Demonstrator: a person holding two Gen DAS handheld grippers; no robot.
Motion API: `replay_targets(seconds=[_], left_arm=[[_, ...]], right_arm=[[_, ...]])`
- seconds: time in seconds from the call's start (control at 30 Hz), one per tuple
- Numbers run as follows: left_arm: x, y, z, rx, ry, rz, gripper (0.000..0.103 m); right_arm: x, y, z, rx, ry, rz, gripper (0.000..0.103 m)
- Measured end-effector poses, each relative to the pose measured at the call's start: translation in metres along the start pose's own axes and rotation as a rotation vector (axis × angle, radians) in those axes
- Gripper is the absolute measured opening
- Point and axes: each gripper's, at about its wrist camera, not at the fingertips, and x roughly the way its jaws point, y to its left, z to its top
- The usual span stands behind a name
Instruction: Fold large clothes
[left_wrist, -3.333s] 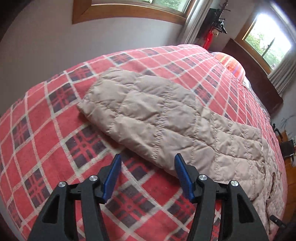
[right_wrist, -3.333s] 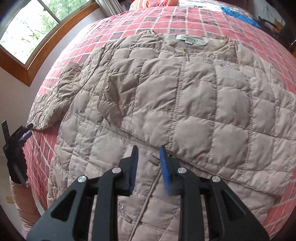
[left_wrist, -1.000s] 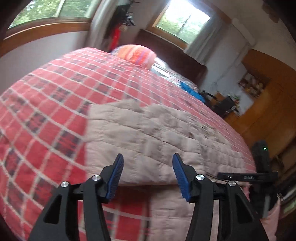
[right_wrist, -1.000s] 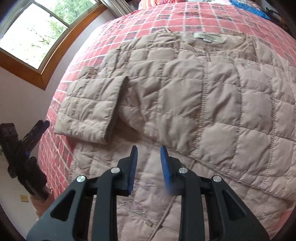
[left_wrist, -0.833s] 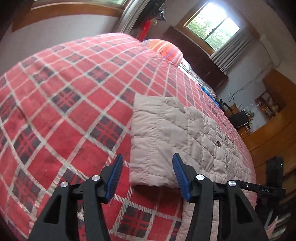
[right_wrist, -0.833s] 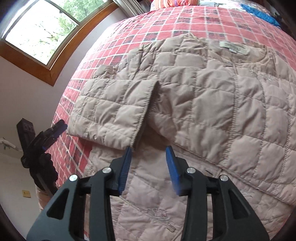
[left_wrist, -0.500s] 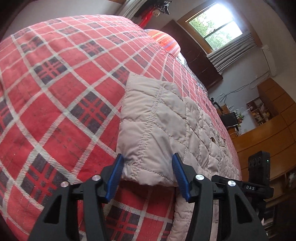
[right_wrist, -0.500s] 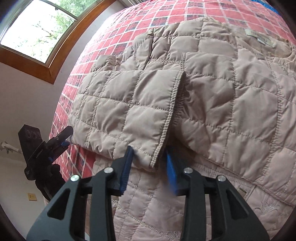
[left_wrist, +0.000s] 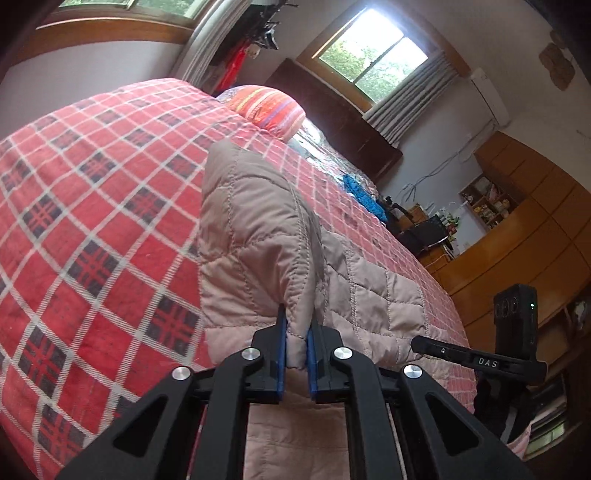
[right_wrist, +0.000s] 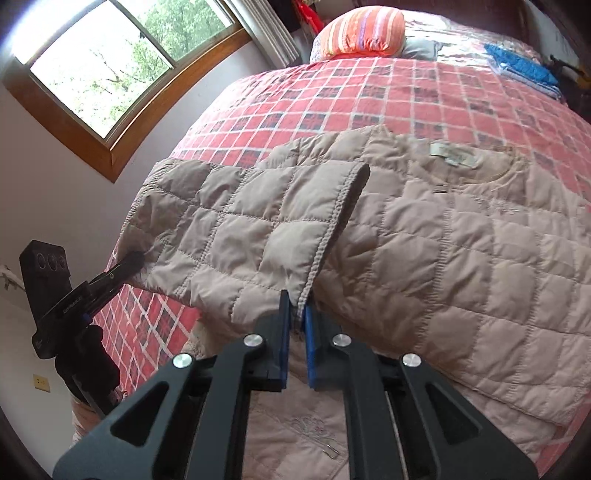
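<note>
A beige quilted jacket (right_wrist: 461, 240) lies spread on a red plaid bed, collar label toward the pillow. Its left sleeve (right_wrist: 251, 236) is folded across and lifted off the blanket. My right gripper (right_wrist: 297, 314) is shut on the sleeve's cuff corner. My left gripper (left_wrist: 295, 339) is shut on the sleeve's folded outer edge (left_wrist: 258, 236), which rises as a ridge in the left wrist view. In the right wrist view the left gripper (right_wrist: 125, 267) shows at the far left, clamped on that edge. In the left wrist view the right gripper (left_wrist: 476, 360) appears at right.
The red plaid blanket (left_wrist: 92, 221) covers the bed. A striped orange pillow (right_wrist: 360, 29) and a blue cloth (right_wrist: 517, 66) lie at the headboard end. A window (right_wrist: 107, 70) is in the wall on the left. Wooden cabinets (left_wrist: 535, 229) stand beyond the bed's far side.
Both grippers went from open to shut on the sleeve, left on the fold edge and right on the cuff corner. The sleeve is now raised off the blanket.
</note>
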Motion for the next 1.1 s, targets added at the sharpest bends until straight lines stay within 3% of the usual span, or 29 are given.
replay_targets(seconds=[0.37,0.6,0.77,0.87,0.93,0.97,1.0,1.1], left_arm=[[0.089,-0.107,-0.031,0.185,0.078,0.022,0.008],[0.147,-0.127,-0.060,0.231,0.164,0.069,0.009],[0.165,-0.126,-0.076,0.276,0.227,0.120,0.020],[0.148,-0.124,-0.078,0.270,0.239,0.092,0.026],[0.123,-0.121,-0.072,0.286,0.210,0.056,0.033],[0.112,-0.120,-0.068,0.298,0.178,0.048,0.036],[0.100,-0.116,-0.062,0.306,0.144,0.055,0.039],[0.083,-0.100,-0.048,0.302,0.085,0.105,0.040]], right_arm=[[-0.062,-0.104,-0.037,0.131,-0.081,-0.169,0.006],[-0.058,-0.154,-0.062,0.211,-0.065,-0.227,0.006],[-0.035,-0.173,-0.074,0.247,-0.023,-0.242,0.007],[-0.033,-0.181,-0.079,0.257,-0.028,-0.212,0.014],[-0.043,-0.182,-0.081,0.250,-0.058,-0.192,0.029],[-0.048,-0.185,-0.081,0.261,-0.076,-0.185,0.046],[-0.054,-0.189,-0.081,0.278,-0.095,-0.175,0.052],[-0.054,-0.198,-0.078,0.319,-0.094,-0.139,0.052]])
